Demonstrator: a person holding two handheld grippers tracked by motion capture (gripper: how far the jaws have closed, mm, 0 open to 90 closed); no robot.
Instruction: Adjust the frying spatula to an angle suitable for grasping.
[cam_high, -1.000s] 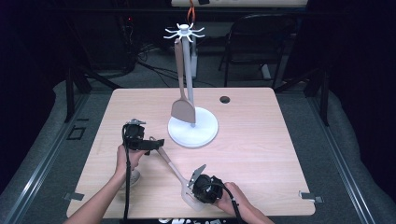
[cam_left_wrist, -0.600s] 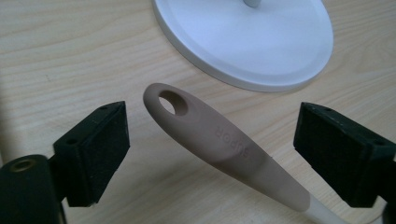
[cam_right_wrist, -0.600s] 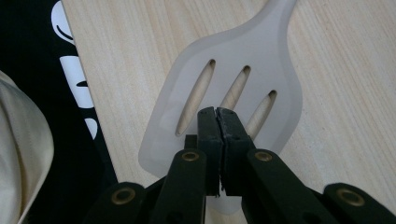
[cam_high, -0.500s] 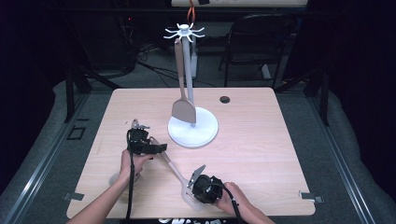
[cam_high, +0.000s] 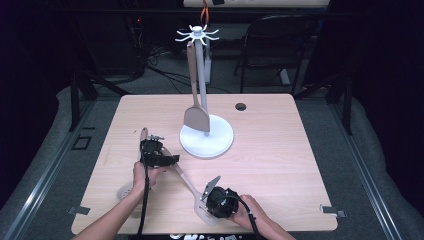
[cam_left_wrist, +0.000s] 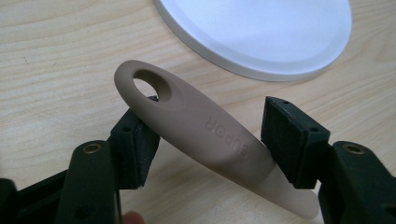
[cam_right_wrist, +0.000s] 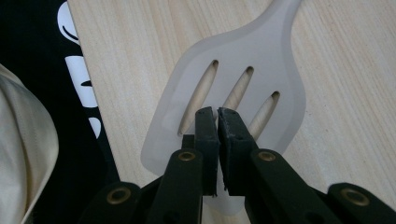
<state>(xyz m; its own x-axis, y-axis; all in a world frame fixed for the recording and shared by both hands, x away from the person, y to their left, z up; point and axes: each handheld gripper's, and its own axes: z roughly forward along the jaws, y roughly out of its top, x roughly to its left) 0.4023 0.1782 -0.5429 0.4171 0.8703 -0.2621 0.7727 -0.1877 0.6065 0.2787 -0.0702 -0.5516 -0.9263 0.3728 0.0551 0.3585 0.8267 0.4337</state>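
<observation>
Soft tan rubber is sitting between the jaws of my left claw (cam_left_wrist: 205, 144), and it is the handle of the slotted turner (cam_left_wrist: 205, 126) with the hanging hole at its tip. The jaws are spread open, one pad touching the handle and the other a little apart from it, so I am not gripping it yet. My right claw (cam_right_wrist: 216, 116) is pinched shut over the pale slotted blade (cam_right_wrist: 233, 107), pressing down on it; I cannot tell if any of the blade is caught between the pads. What I am worrying about is the handle slipping sideways when I am squeezing, because it is round, smooth and lying slanted across the jaws. The white stand base (cam_left_wrist: 261, 32) is sitting just ahead of my left claw, so lifting forward could be bumping it. Another spatula (cam_high: 196, 102) is already hanging on the stand (cam_high: 202, 75). Behind my right claw the table edge (cam_right_wrist: 86, 93) is very near, so the blade could be sliding off. To the far side the wood table (cam_high: 280, 145) is giving me plenty of open room.
</observation>
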